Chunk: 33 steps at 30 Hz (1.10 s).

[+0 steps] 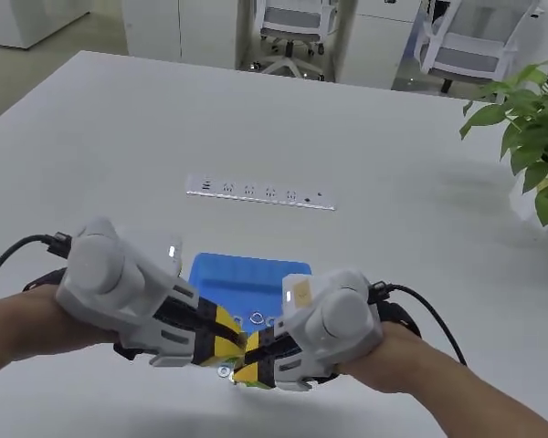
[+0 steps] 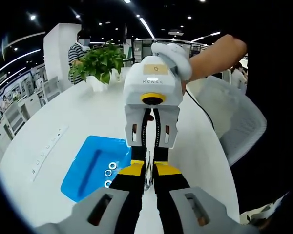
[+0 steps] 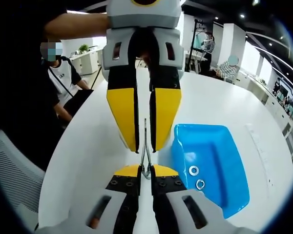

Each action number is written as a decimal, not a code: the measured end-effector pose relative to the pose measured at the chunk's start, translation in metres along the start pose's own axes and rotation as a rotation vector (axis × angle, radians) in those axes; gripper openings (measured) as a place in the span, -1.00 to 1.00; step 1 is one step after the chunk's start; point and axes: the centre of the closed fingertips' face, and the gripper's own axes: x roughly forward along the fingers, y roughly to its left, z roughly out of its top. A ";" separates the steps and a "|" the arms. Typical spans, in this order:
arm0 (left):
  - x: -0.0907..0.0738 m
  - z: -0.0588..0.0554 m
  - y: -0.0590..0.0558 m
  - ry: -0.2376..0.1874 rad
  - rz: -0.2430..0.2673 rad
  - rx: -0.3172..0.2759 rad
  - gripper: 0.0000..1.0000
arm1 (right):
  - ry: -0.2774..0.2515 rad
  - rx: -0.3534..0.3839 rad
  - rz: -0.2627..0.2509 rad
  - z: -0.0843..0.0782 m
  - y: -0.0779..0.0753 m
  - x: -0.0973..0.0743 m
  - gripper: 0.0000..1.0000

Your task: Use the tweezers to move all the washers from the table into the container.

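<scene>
Two washers at least lie in the blue container, just beyond my grippers on the surface. The right gripper's fingers pinch the tweezers. The left gripper meets them tip to tip, probably to reseat them, though I cannot tell whether its fingers grip.

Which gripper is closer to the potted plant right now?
Right. The right gripper is on the side toward the potted plant; the left gripper faces it tip to tip, farther away.

Blue container, seemingly silver washers
</scene>
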 end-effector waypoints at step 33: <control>-0.040 -0.021 -0.001 -0.091 0.165 -0.171 0.18 | -0.017 -0.056 -0.010 0.041 -0.015 -0.041 -0.82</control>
